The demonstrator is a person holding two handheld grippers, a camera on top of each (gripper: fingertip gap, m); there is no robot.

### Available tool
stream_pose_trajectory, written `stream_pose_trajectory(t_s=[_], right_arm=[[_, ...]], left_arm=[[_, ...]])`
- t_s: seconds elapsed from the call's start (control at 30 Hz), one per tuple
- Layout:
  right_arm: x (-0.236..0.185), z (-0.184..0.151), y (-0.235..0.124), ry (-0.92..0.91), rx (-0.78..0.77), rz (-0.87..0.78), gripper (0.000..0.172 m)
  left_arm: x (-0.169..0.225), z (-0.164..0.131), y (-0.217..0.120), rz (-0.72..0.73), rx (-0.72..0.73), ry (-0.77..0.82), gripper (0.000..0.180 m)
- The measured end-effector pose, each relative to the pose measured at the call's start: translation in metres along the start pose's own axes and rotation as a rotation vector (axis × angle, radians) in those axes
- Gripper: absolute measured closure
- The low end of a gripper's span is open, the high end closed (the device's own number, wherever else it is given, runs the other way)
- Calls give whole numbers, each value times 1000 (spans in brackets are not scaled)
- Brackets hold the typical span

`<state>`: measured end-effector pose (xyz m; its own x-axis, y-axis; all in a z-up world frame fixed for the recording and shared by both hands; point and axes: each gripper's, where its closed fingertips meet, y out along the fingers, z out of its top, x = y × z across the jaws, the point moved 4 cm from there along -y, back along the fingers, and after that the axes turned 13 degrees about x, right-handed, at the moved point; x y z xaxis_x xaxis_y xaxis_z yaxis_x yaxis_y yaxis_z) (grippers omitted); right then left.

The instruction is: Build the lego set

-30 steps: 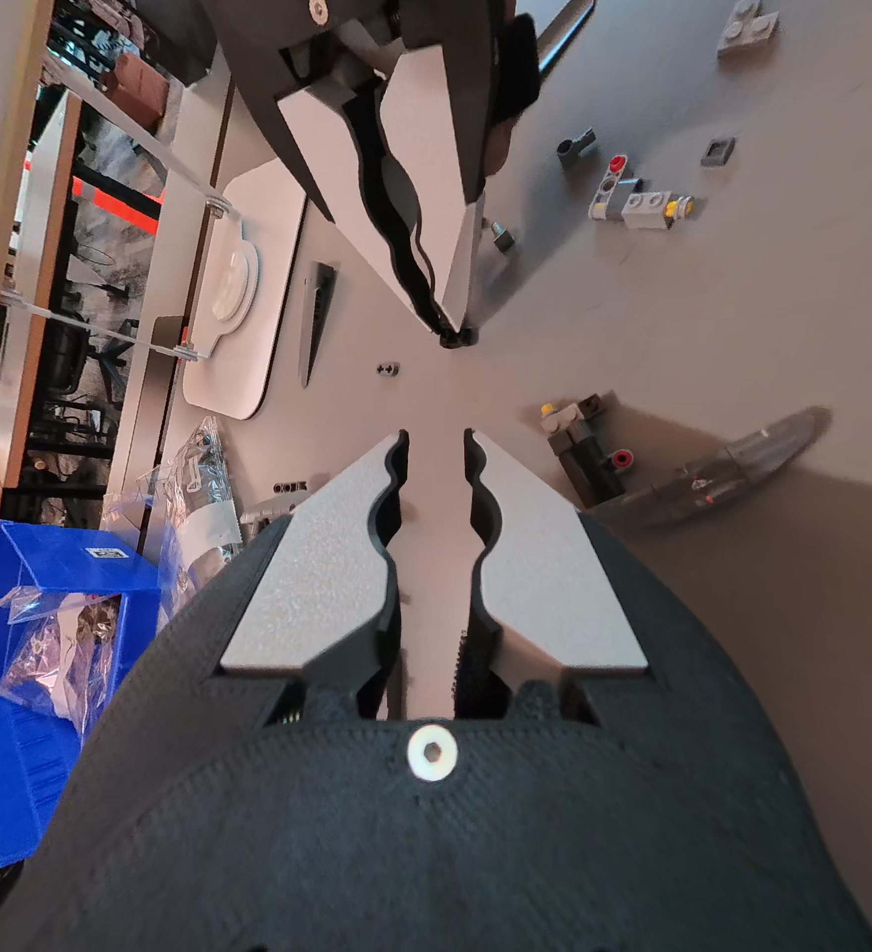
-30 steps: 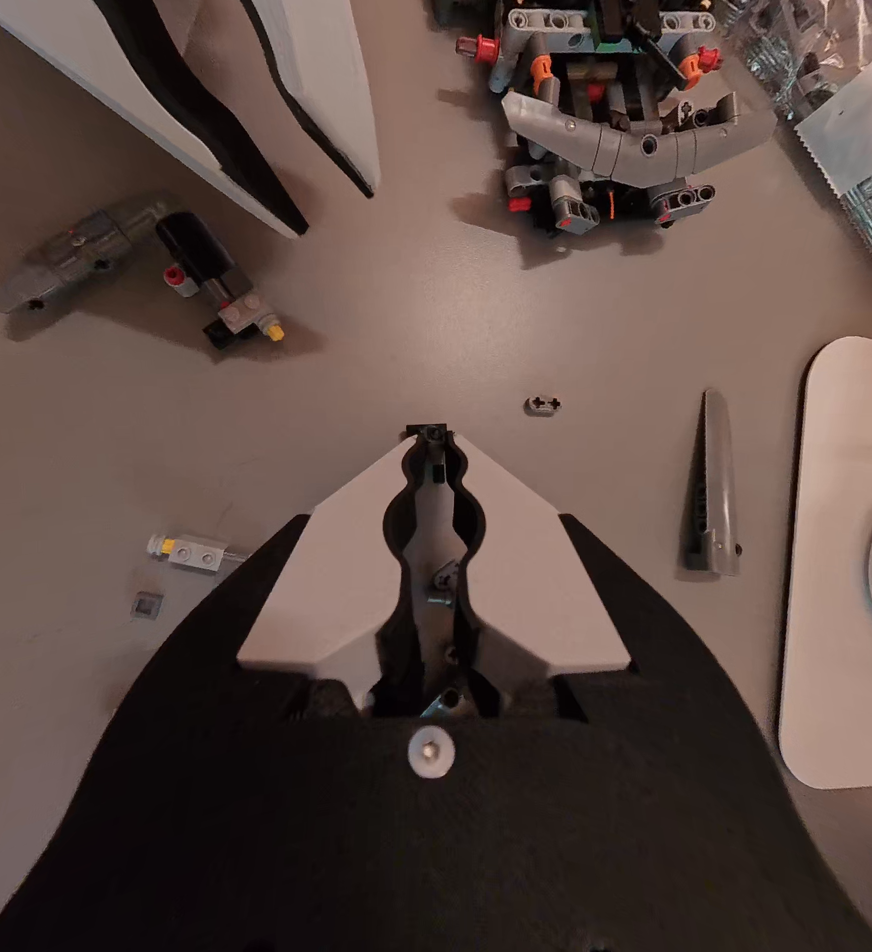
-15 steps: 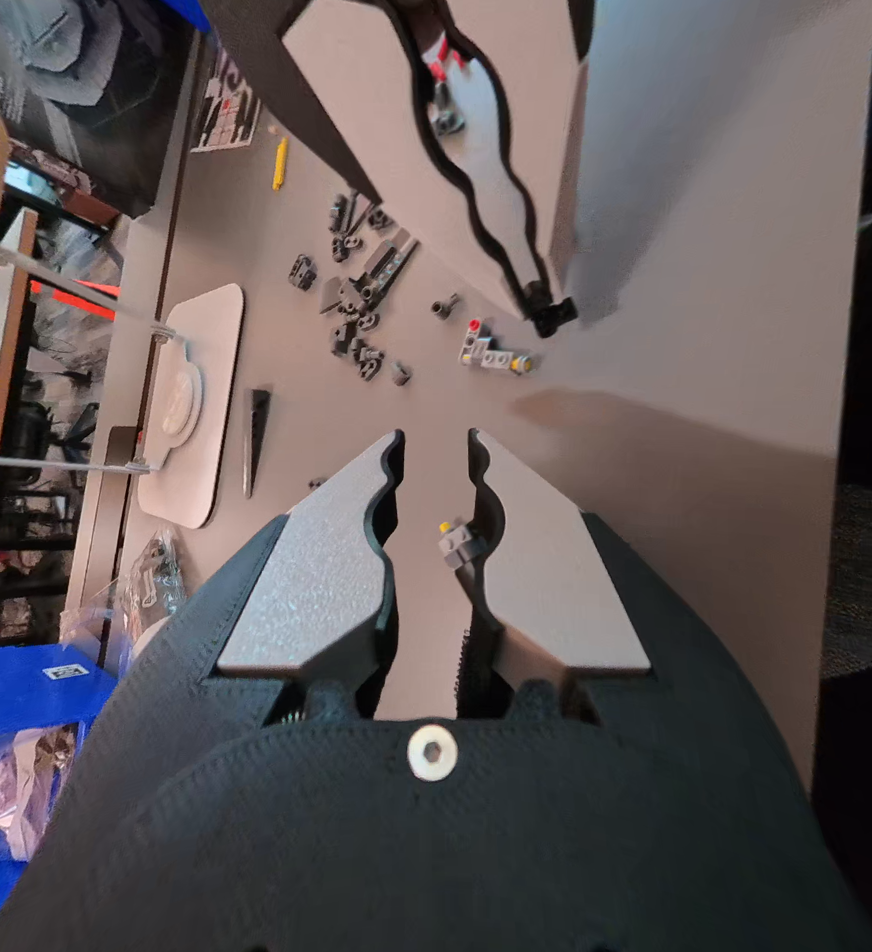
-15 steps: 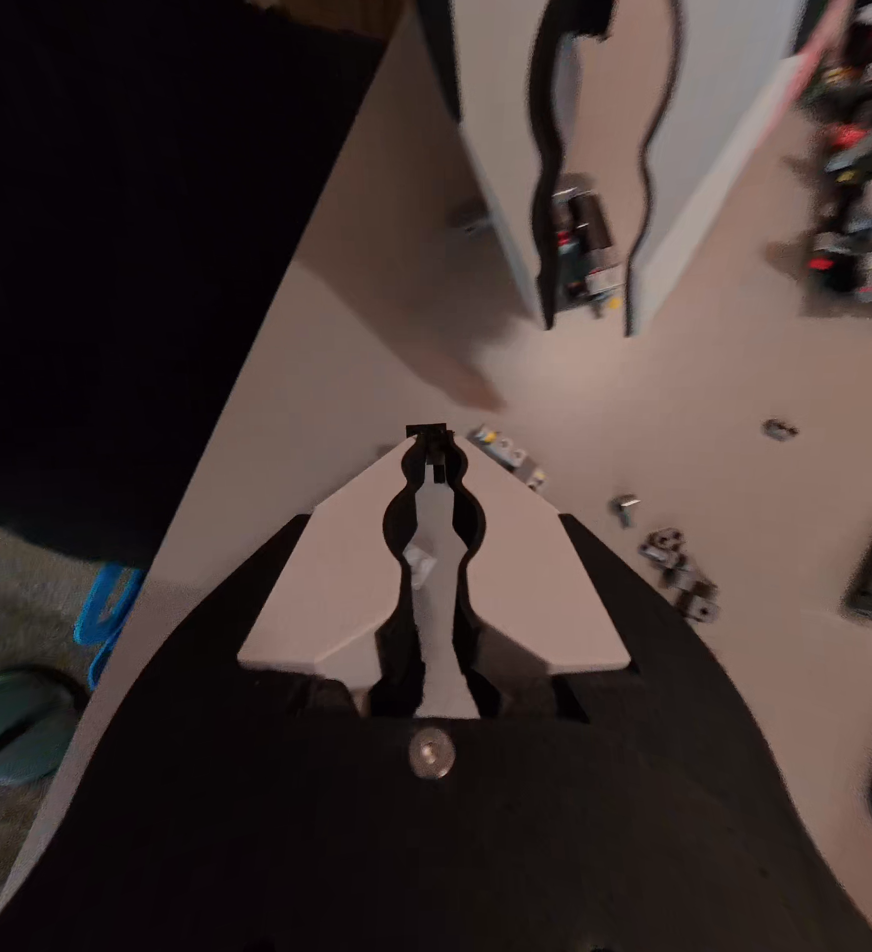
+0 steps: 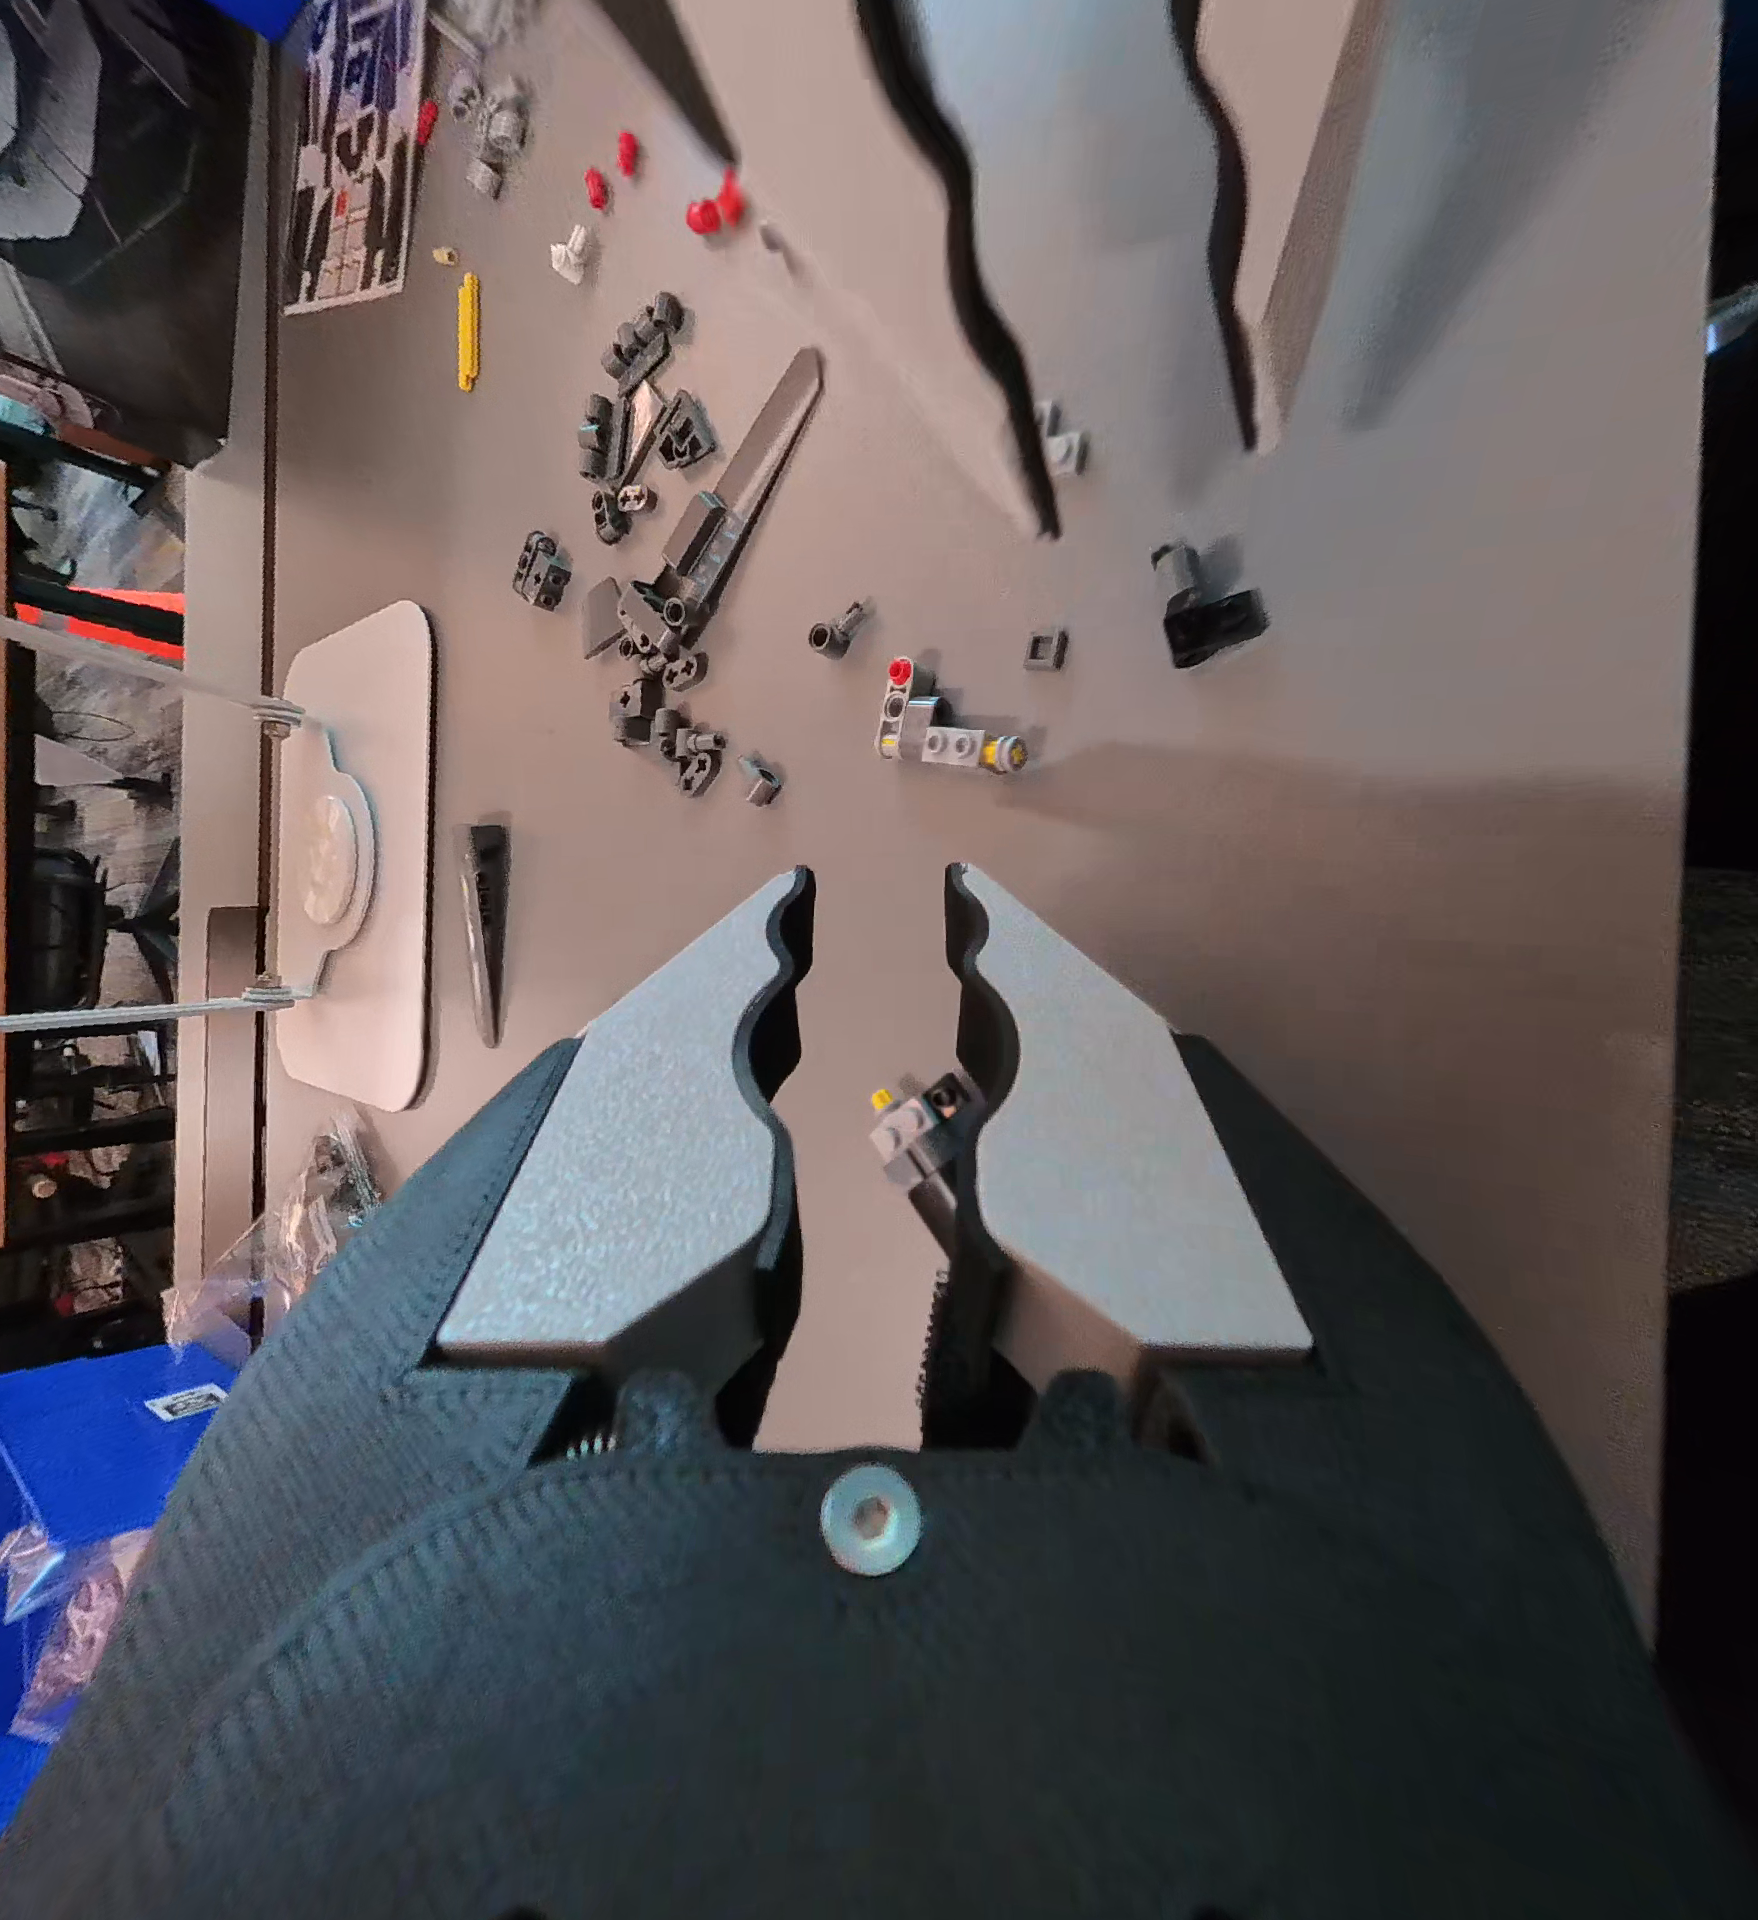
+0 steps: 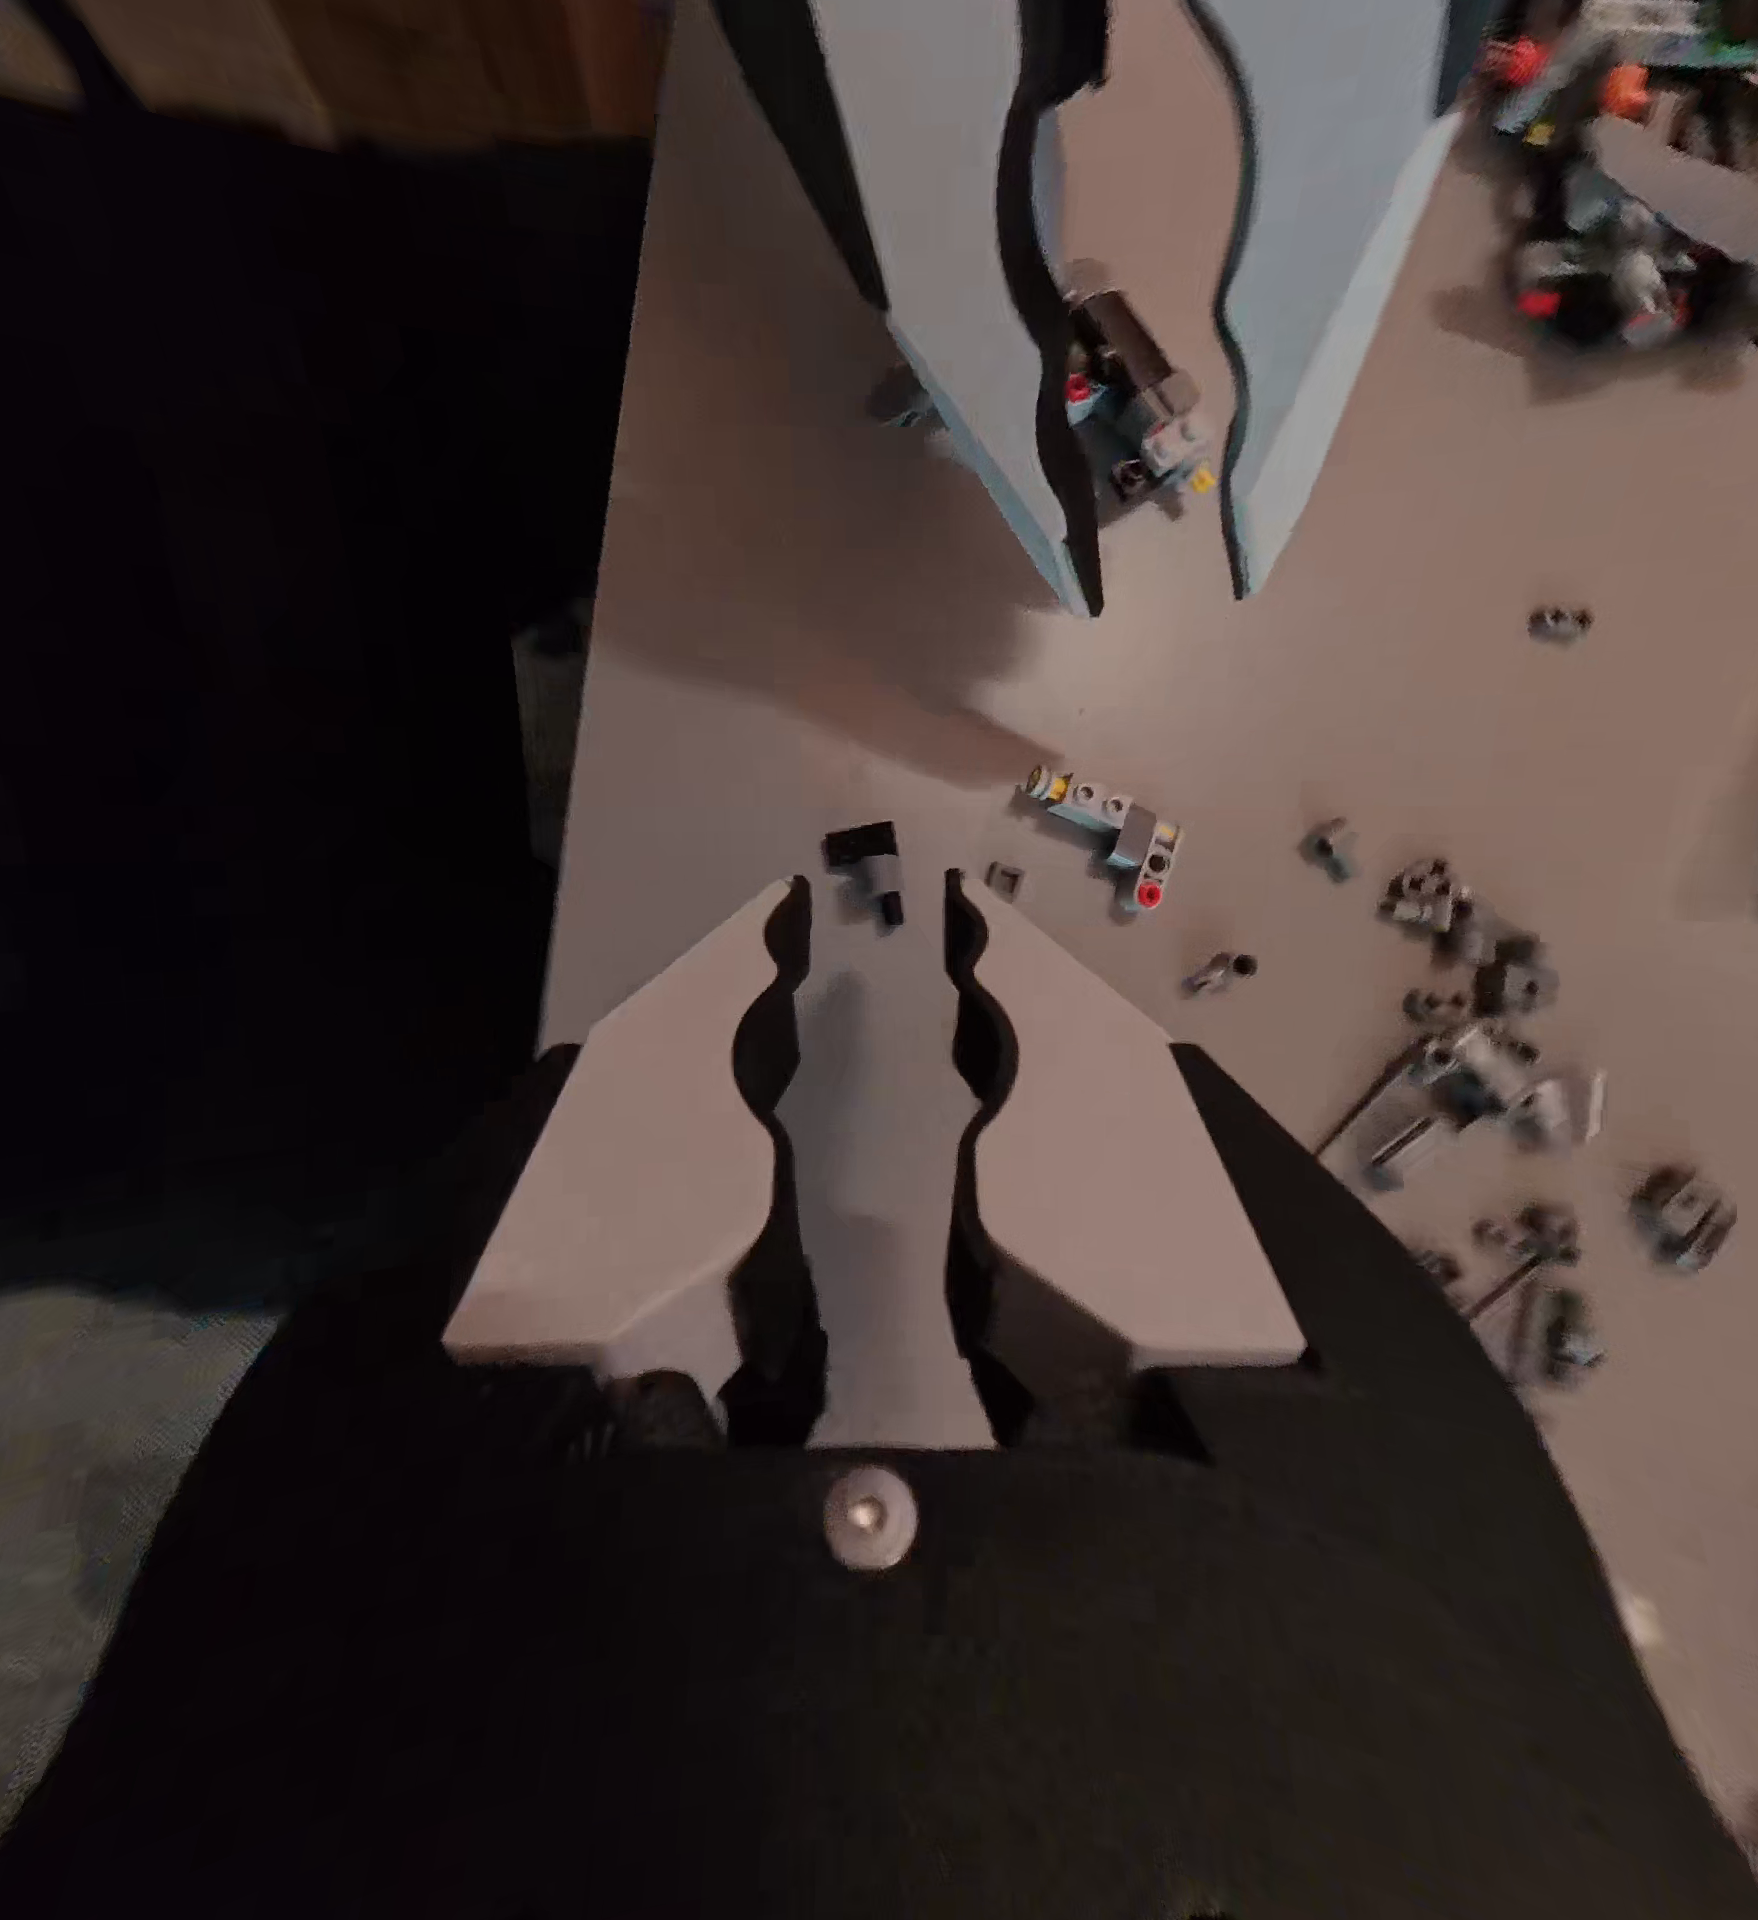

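Two grippers are hanging over the grey table (image 5: pixel 1270 935) and we're looking down along both of them. The left gripper (image 5: pixel 877 883) is sitting with its jaws only part way apart, and it's carrying a small brick build (image 5: pixel 916 1132), light grey with a yellow stud and a black part. The build is lying deep between the fingers, up off the table and pressing against the right-hand finger (image 5: pixel 1093 1122). We can't quite make out how the other pad is meeting it.

The right gripper (image 6: pixel 873 883) is standing about as far apart as the left one, and we're seeing only bare table between its fingers, so it's gripping nothing. A little black and grey piece (image 6: pixel 859 862) is lying on the table right in front of its tips, close to the table's edge. A tiny dark square piece (image 6: pixel 1005 881) is lying just beside the right tip.

A bit further off, a light grey brick strip (image 5: pixel 942 727) with a red pin and a yellow end is lying flat. Beyond it we're seeing a pile of dark grey pieces (image 5: pixel 646 623), a dark wedge (image 5: pixel 485 914) next to a white pad (image 5: pixel 366 831), some red bits (image 5: pixel 714 208) and a yellow bar (image 5: pixel 468 332). A blue bin (image 5: pixel 64 1455) with plastic bags is sitting off past the table.
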<state>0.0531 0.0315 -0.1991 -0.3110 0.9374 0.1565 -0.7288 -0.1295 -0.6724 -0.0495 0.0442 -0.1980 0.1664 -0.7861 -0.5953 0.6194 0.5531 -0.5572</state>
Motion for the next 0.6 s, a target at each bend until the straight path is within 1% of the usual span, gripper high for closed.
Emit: stream_pose_trajectory(t_s=[0.03, 0.07, 0.13, 0.23, 0.33, 0.4, 0.53, 0.6], right_arm=[[-5, 2, -3, 68, 28, -30, 154], [-11, 3, -4, 134, 54, -42, 156], [-23, 0, -2, 222, 74, -85, 154], [-32, -10, 10, 321, 62, -160, 150], [-31, -14, 21, 378, 65, -243, 144], [-27, -15, 25, 403, 73, -292, 145], [-21, -13, 32, 430, 92, -326, 146], [-16, -12, 34, 408, 85, -346, 153]], left_arm=[[-1, -1, 1, -8, -1, 4, 157], [-2, -2, 2, -14, -2, 11, 157], [-3, -3, 6, -32, -2, 24, 157], [-5, -6, 14, -58, 0, 26, 157], [-10, -10, 18, -73, -8, 31, 157], [-12, -11, 18, -77, -6, 30, 157], [-15, -12, 16, -79, 3, 25, 157], [-14, -14, 17, -85, 1, 27, 157]])
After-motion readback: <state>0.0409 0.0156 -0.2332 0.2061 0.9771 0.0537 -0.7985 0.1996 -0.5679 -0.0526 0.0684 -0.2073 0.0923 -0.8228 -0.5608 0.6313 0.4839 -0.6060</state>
